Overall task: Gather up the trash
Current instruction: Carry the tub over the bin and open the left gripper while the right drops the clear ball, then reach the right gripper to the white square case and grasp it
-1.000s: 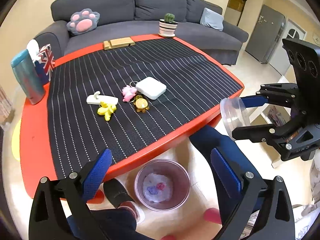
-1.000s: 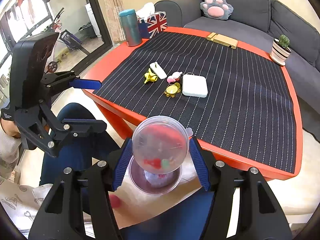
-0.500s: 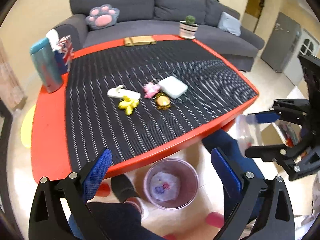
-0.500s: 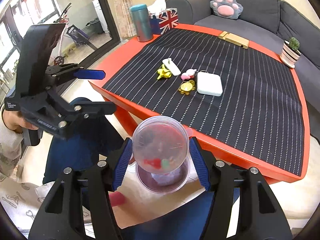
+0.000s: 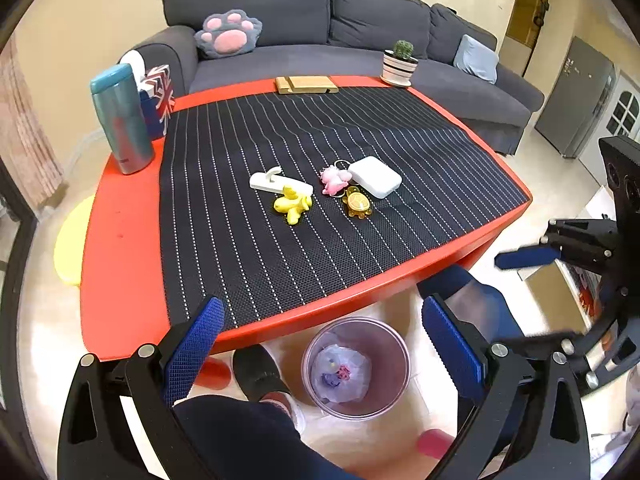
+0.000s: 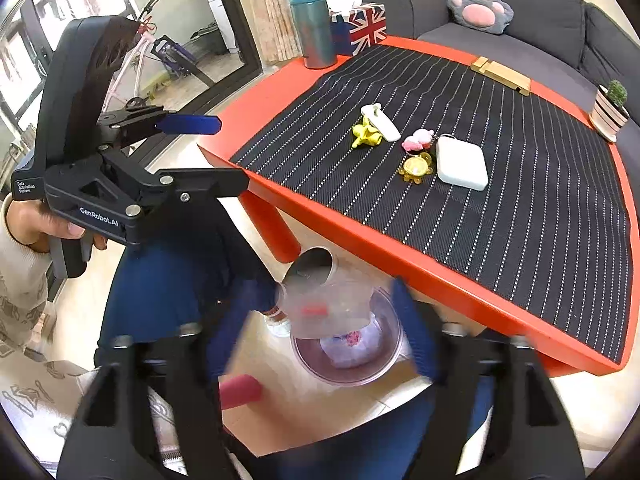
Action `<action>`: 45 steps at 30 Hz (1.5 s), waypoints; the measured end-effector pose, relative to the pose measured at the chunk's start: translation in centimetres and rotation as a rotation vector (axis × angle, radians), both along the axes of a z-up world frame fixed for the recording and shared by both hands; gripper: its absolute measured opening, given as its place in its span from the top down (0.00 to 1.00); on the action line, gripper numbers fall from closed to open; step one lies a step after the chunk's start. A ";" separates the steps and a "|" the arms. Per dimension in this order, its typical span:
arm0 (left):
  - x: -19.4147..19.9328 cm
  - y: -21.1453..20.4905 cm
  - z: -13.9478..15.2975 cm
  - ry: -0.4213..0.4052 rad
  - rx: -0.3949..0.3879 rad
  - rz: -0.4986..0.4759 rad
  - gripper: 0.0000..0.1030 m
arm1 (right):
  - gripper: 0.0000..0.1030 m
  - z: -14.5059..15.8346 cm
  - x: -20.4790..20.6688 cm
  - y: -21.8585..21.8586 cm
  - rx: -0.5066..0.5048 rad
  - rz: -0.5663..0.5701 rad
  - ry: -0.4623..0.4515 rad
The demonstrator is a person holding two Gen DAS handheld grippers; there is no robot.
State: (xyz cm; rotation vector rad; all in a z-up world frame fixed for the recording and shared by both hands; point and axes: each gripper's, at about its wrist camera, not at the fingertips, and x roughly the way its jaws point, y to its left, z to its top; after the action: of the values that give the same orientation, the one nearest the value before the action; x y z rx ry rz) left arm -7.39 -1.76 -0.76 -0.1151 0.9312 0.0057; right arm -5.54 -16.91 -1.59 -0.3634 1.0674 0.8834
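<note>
My right gripper (image 6: 316, 344) jaws have just been opening, so the clear cup (image 6: 320, 300) tips free, apparently dropping toward the bin (image 6: 384, 364) below; left gripper (image 5: 320, 352) jaws wide, empty.

- Left wrist view: looks steeply down along the left gripper (image 5: 320, 354), facing the red table (image 5: 120, 240) and sofa (image 5: 320, 40) beyond its fingers.
- Right wrist view: looks steeply down along the right gripper (image 6: 320, 328), close above the trash bin (image 6: 380, 372).
- Shared: table, bin, sofa; each view shows the other gripper.
</note>
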 end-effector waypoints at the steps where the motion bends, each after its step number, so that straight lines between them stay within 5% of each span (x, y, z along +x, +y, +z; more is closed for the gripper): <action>1: 0.0 0.1 0.0 0.000 0.001 0.002 0.07 | 0.13 0.0 0.1 0.1 0.003 -0.001 -0.001; 5: 0.1 0.2 -0.2 0.001 -0.004 0.003 0.07 | 0.06 0.0 0.3 0.1 -0.004 -0.017 -0.008; 22: 0.4 0.2 -0.7 0.009 -0.027 -0.007 0.07 | 0.03 -0.3 2.0 -1.3 -0.010 -0.111 -0.003; 45: 3.4 1.4 -0.7 -0.007 0.003 -0.005 0.07 | 0.03 -0.6 11.1 -0.6 -0.068 -0.202 0.012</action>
State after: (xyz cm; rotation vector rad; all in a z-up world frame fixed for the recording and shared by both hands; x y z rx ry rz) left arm -3.95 -0.40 -1.42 -0.1100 0.9249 0.0018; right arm 5.59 -17.54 -2.18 -0.3011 1.1257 0.6717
